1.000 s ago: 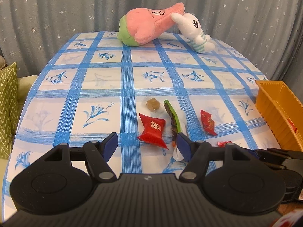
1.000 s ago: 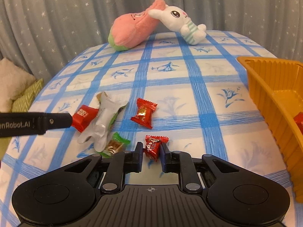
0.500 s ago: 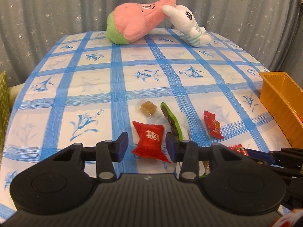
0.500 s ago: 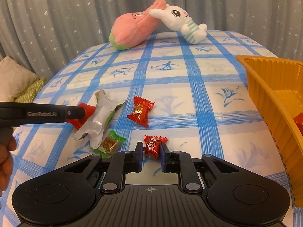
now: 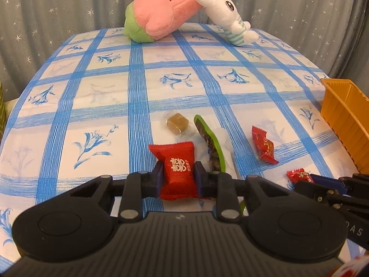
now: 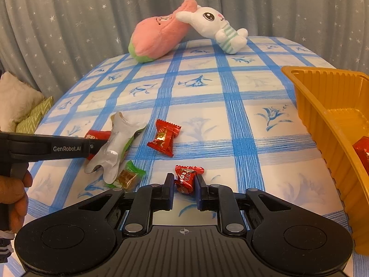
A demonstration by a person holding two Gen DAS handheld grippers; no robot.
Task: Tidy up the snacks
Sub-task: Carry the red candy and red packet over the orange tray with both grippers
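Observation:
My left gripper (image 5: 178, 175) is shut on a red square snack packet (image 5: 176, 166) with white characters, low over the blue checked tablecloth. My right gripper (image 6: 183, 184) is shut on a small red wrapped candy (image 6: 186, 178), seen also in the left wrist view (image 5: 299, 176). Loose on the cloth are a red candy (image 6: 163, 137), a green-wrapped candy (image 6: 127, 176), a silver and green wrapper (image 6: 116, 145) and a clear-wrapped brown cube (image 5: 177, 122). The orange tray (image 6: 306, 106) stands at the right and holds a red candy (image 6: 362, 152).
A pink plush (image 5: 161, 18) and a white rabbit plush (image 5: 228, 16) lie at the table's far edge before a grey starred curtain. Cushions (image 6: 25, 113) sit beyond the left edge. The left gripper's arm (image 6: 46, 149) reaches across the snacks.
My left gripper moved forward and closed on the red square packet. My right gripper stayed shut on the small red candy and barely moved.

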